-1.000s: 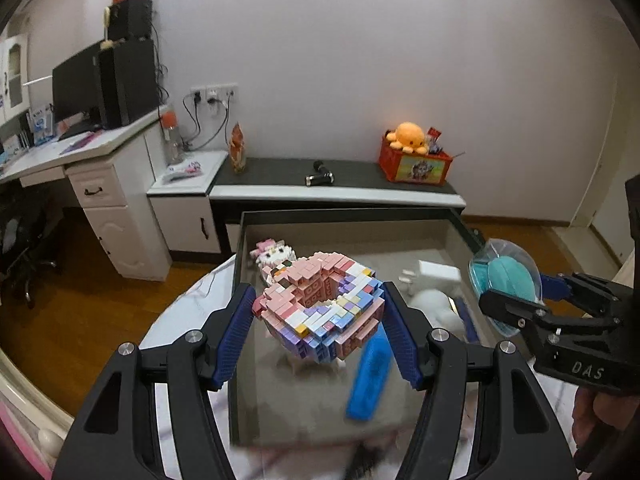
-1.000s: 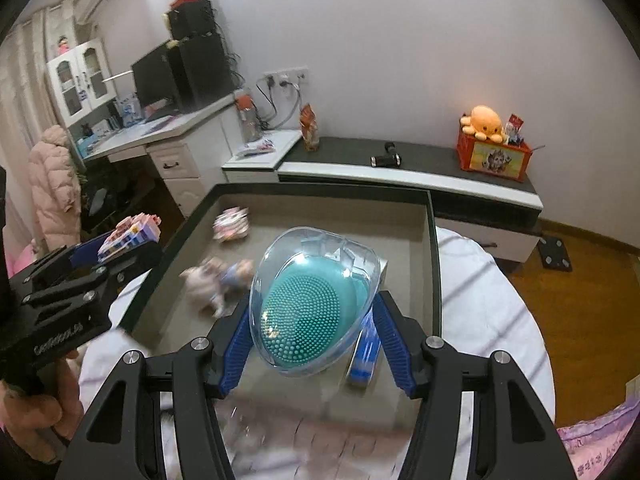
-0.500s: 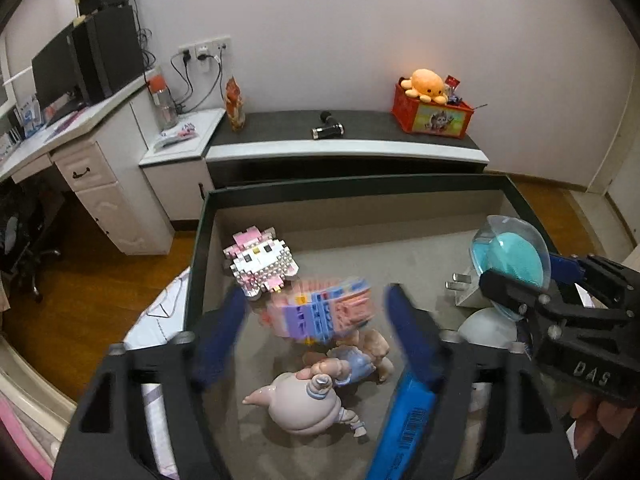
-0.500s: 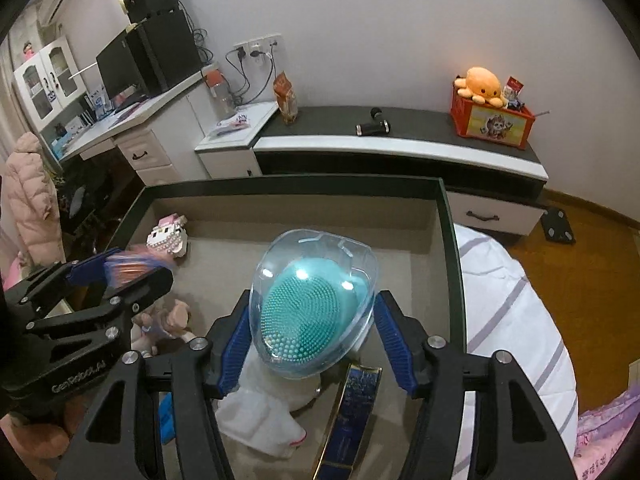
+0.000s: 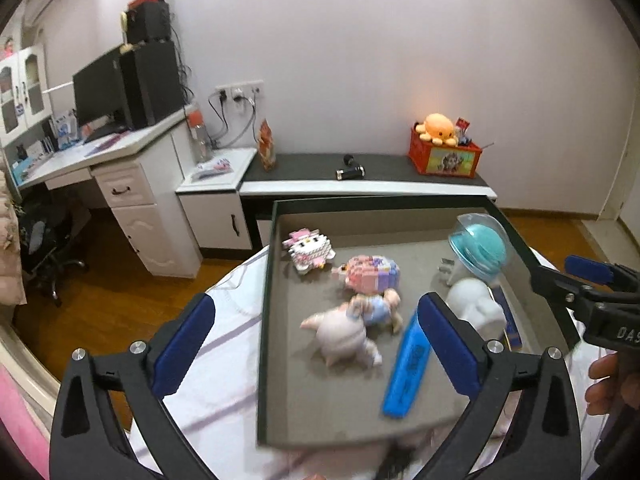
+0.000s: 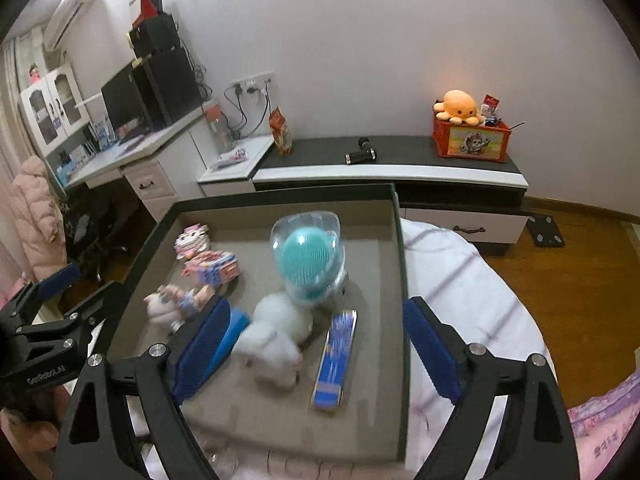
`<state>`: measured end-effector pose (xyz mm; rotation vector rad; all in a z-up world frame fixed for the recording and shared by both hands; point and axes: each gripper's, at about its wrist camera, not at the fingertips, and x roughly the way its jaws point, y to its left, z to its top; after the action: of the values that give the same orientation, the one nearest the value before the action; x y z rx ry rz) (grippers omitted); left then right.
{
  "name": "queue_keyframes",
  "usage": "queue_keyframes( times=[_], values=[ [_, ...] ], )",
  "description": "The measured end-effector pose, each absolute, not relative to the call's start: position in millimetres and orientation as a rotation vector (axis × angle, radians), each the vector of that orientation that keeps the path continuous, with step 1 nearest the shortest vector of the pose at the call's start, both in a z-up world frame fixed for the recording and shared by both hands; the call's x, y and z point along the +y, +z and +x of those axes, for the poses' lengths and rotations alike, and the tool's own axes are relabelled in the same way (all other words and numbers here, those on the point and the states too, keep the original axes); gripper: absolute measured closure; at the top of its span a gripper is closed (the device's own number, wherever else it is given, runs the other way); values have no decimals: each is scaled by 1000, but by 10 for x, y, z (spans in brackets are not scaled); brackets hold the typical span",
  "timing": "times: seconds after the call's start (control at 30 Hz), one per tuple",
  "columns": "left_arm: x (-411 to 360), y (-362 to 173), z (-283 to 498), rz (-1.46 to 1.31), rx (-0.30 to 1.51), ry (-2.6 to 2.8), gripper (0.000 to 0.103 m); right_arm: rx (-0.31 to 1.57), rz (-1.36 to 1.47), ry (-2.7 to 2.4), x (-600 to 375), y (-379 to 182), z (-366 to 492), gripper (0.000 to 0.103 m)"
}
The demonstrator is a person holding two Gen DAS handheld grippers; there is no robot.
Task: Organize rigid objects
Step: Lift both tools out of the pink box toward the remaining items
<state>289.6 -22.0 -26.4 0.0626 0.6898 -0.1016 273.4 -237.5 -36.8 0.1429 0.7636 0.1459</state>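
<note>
A dark-rimmed tray (image 5: 265,320) (image 6: 402,280) lies on the bed. In it are a pink block figure (image 5: 370,274) (image 6: 212,270), a block cat (image 5: 310,248) (image 6: 192,242), a teal brush in a clear dome (image 5: 480,248) (image 6: 308,260), a pink pig doll (image 5: 344,332) (image 6: 172,308), a white plush (image 5: 476,308) (image 6: 276,332), a blue bar (image 5: 408,368) and a blue box (image 6: 336,360). My left gripper (image 5: 316,348) (image 6: 60,292) is open and empty above the tray's near left. My right gripper (image 6: 316,360) (image 5: 576,272) is open and empty above its near side.
The tray rests on a white striped bed sheet (image 5: 216,380) (image 6: 460,280). Behind it stand a low dark cabinet (image 5: 360,176) with a red box and orange plush (image 5: 440,152), and a white desk (image 5: 120,160) with a monitor. Wooden floor lies on the left (image 5: 100,300).
Both grippers opened and drew back. The pink block figure left the left gripper and lies in the tray. The domed teal brush left the right gripper and sits on the items in the tray.
</note>
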Motion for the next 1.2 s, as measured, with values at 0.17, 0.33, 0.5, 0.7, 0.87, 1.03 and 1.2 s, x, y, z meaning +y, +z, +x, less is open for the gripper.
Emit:
queue_keyframes(
  times=[0.17,0.33,0.5,0.7,0.87,1.03,1.2],
  values=[
    [-136,-233,2371,48,645,-96,0,706,142,145,-2338,-293,2127,13],
    [-74,-193,1938,31,617,-81,0,666,148,164,-2264,-242,1591,13],
    [-27,-153,1566,15,607,-62,0,638,153,169,-2181,-229,1214,13],
    [-48,-149,1218,13,609,-78,0,600,158,193,-2090,-250,869,0],
    [-48,-158,980,3,604,-81,0,606,171,215,-2015,-328,684,0],
    [-34,-184,820,-1,607,-76,0,619,189,220,-2001,-411,536,0],
    [32,-188,668,-15,605,-68,0,626,206,221,-2010,-455,411,0]
  ],
)
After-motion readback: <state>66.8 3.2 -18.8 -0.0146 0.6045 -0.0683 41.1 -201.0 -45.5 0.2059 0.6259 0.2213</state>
